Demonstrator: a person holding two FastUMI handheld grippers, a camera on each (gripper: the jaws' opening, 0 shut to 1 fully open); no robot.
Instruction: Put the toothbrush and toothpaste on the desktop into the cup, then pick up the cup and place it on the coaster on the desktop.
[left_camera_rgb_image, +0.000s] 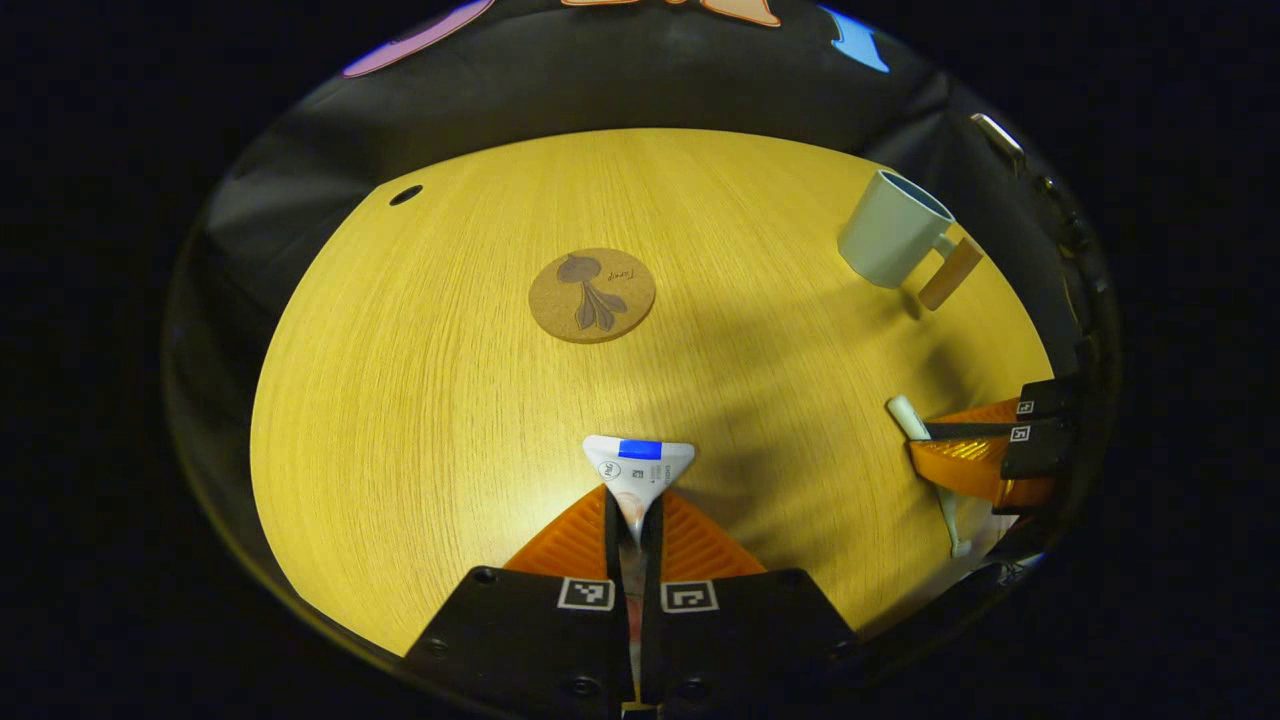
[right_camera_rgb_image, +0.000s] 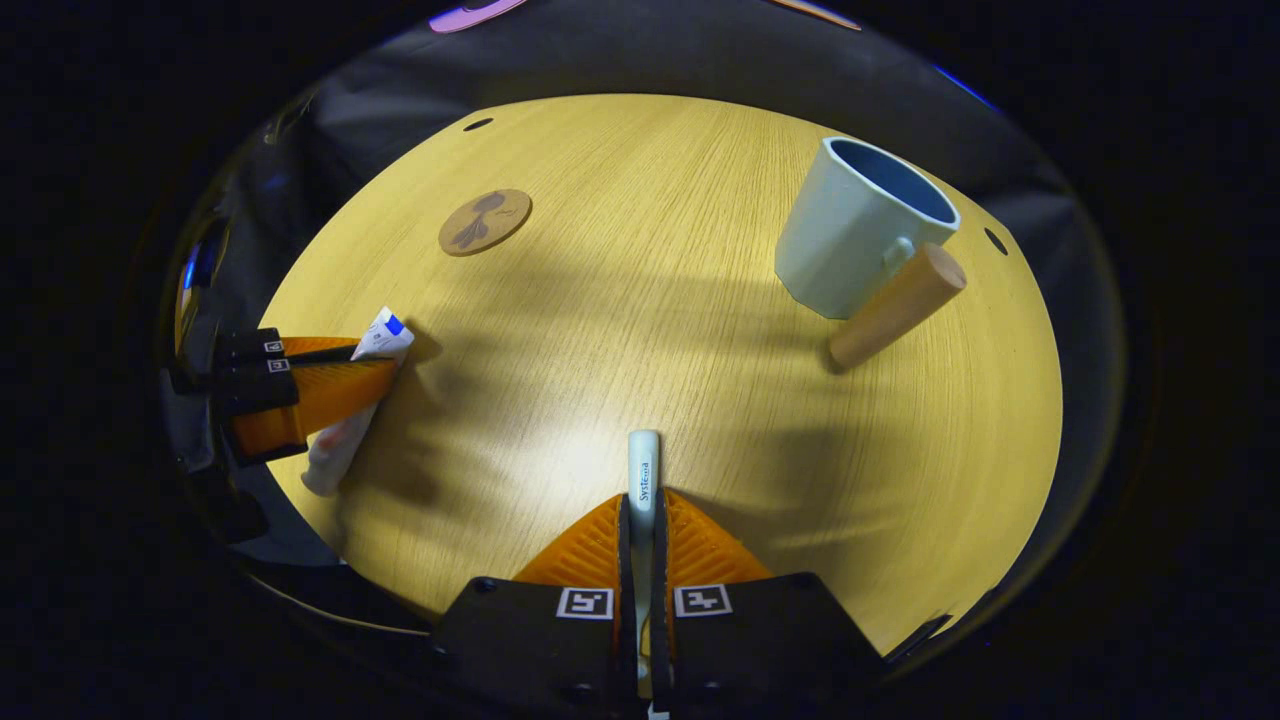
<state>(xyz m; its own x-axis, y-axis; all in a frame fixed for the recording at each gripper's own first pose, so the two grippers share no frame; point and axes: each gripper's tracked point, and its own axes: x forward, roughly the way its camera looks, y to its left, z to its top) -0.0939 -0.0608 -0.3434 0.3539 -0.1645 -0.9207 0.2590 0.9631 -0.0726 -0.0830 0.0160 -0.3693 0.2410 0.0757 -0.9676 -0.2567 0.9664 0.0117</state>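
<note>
My left gripper (left_camera_rgb_image: 633, 510) is shut on a white toothpaste tube (left_camera_rgb_image: 638, 468) whose flat crimped end with a blue stripe points forward over the wooden desktop (left_camera_rgb_image: 430, 400). My right gripper (right_camera_rgb_image: 642, 510) is shut on a white toothbrush (right_camera_rgb_image: 643, 470), handle end pointing ahead. A pale blue cup (right_camera_rgb_image: 850, 240) with a wooden handle (right_camera_rgb_image: 897, 305) stands upright at the far right of the desk, also visible as the cup (left_camera_rgb_image: 893, 240). The round cork coaster (left_camera_rgb_image: 592, 295) lies mid-desk, the same coaster (right_camera_rgb_image: 485, 221) being far left in the right gripper view. Each view shows the other gripper (left_camera_rgb_image: 985, 450) (right_camera_rgb_image: 310, 385) at its side with its object.
The round desktop ends close behind the cup and coaster, with the black booth cloth beyond. A small dark hole (left_camera_rgb_image: 405, 194) sits in the desktop near the far left edge, and another hole (right_camera_rgb_image: 995, 240) lies behind the cup.
</note>
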